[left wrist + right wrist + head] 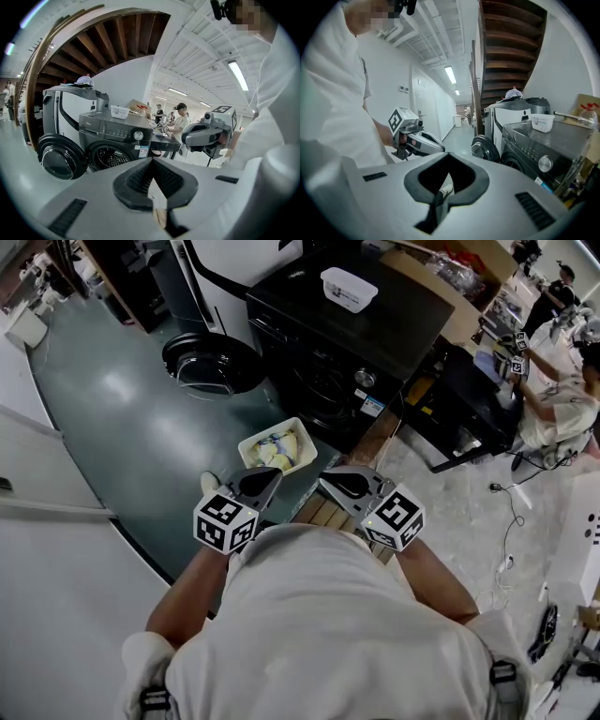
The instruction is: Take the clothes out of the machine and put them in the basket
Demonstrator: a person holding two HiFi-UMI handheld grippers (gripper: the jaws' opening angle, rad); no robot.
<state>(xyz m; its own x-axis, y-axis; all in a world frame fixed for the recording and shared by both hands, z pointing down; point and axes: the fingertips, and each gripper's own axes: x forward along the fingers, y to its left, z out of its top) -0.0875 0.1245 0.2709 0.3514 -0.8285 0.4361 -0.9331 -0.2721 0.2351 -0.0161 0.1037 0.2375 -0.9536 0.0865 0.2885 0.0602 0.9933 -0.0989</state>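
Observation:
A dark front-loading washing machine (347, 343) stands ahead with its round door (211, 362) swung open to the left. In the left gripper view the drum opening (110, 159) looks dark and I cannot tell what is inside. A white basket (247, 452) sits on the floor before the machine, with pale clothes (279, 448) in it. My left gripper (270, 474) and right gripper (330, 480) are held close to my chest, above the basket. The jaws of both are shut, with nothing between them (151, 159) (449, 153).
A white plastic box (349, 289) rests on top of the machine. Wooden planks (323, 512) lie on the floor under my grippers. A black desk (469, 399) and a seated person (562, 399) are to the right, with cables on the pale floor (506, 521).

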